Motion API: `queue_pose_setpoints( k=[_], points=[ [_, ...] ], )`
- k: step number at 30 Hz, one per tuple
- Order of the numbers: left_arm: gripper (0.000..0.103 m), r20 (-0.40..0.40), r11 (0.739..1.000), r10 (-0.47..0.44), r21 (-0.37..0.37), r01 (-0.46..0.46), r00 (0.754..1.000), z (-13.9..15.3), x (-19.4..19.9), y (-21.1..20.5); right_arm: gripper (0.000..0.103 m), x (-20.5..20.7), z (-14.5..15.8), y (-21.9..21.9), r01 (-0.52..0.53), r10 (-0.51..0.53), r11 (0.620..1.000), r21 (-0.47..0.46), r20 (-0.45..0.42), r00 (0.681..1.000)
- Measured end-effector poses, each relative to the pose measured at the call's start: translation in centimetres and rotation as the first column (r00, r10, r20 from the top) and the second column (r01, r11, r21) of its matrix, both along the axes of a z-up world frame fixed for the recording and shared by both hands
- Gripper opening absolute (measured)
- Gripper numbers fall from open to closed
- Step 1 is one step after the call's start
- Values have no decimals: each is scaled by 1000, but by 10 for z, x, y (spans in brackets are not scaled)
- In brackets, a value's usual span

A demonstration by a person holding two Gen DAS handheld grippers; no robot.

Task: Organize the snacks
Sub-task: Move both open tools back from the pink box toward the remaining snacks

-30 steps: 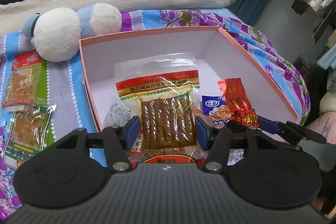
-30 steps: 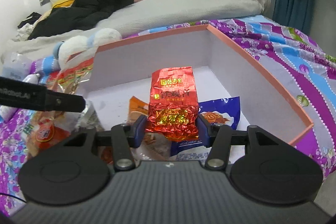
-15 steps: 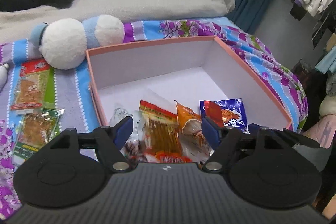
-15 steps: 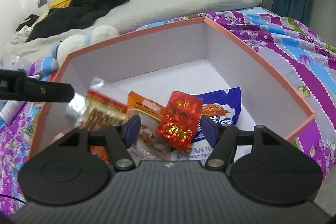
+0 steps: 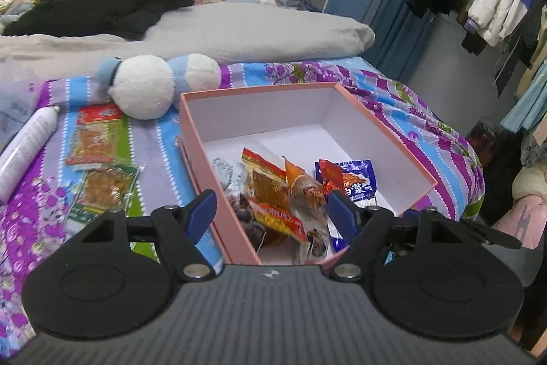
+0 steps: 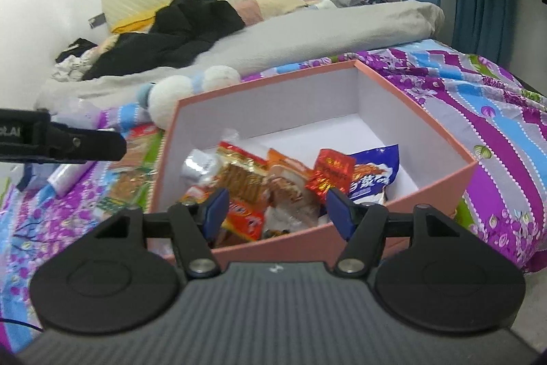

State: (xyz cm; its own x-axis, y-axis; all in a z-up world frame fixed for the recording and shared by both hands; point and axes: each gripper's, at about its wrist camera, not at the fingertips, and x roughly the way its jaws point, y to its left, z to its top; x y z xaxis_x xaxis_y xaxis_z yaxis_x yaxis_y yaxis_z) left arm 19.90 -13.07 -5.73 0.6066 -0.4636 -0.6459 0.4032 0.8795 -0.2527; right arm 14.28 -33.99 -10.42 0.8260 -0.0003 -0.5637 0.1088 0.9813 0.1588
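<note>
A pink box [image 5: 195, 139] [image 6: 403, 204] sits on the bed and holds several snack packets. Among them are a red-banded packet of brown sticks [image 5: 265, 180] [image 6: 241, 171], a red foil packet [image 5: 330, 173] [image 6: 330, 173], a blue packet [image 5: 359, 182] [image 6: 374, 177] and an orange packet [image 5: 302, 187]. Two snack packets [image 5: 94, 139] [image 5: 104, 185] lie on the sheet left of the box. My left gripper [image 5: 270, 216] is open and empty, above the box's near corner. My right gripper [image 6: 275, 211] is open and empty, above the box's near wall.
A white and blue plush toy [image 5: 150, 84] lies behind the box's far left corner. A white spray bottle [image 5: 24, 149] lies at the far left. A grey duvet [image 5: 205, 36] and dark clothes cover the bed's far part. Clothes hang at the right [image 5: 495, 5].
Both grippers opened and let go of their packets, which now lie in the box. Both grippers have pulled back and up from the box.
</note>
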Motion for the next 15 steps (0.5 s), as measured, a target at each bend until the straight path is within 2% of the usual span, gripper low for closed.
queue_pose_setpoints(
  k=[7,15],
  points=[
    [76,-4,1000,22,-17,-22,1000,5,-42,27,65,-34,17,23,-42,42,999,-5,25,999],
    [76,39,998,64,-11,-64,997,19,-88,70,65,-65,29,47,-58,59,998,-7,56,997]
  ],
)
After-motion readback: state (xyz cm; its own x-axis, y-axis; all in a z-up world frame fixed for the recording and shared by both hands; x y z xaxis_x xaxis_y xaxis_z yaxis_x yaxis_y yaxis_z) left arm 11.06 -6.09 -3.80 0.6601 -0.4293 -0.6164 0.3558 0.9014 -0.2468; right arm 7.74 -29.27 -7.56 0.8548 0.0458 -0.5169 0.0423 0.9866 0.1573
